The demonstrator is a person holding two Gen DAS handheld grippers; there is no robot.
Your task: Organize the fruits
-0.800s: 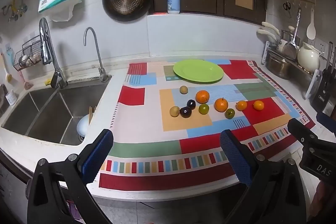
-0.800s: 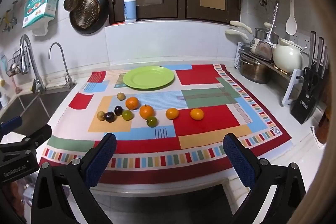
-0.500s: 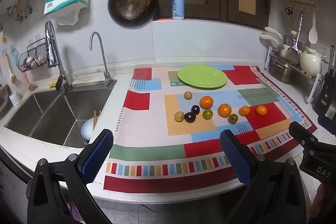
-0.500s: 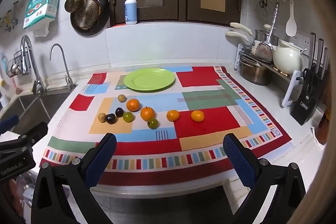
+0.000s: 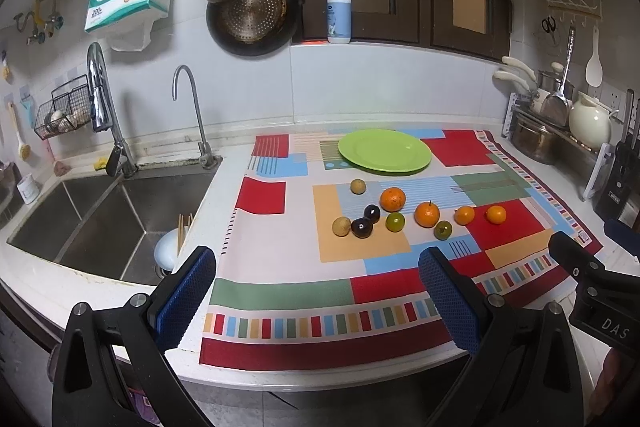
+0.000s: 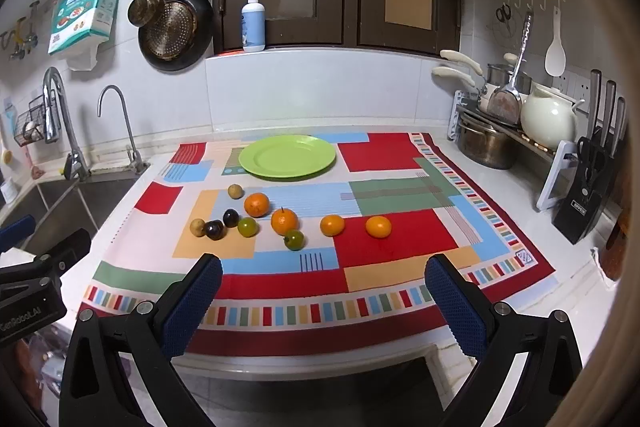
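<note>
A green plate lies empty at the back of a colourful patterned mat. In front of it lie several small fruits: oranges, green ones, dark ones and tan ones. My left gripper is open and empty, above the counter's front edge, well short of the fruits. My right gripper is open and empty, also at the front edge. Each gripper shows at the edge of the other's view.
A steel sink with taps lies left of the mat. Pots, a white kettle and a knife block stand along the right wall. A soap bottle stands on the back ledge. Pans hang on the wall.
Both grippers have moved slightly; the left view has shifted so the mat and fruits sit further right and higher. Jaws stay open. No fruit has moved.
</note>
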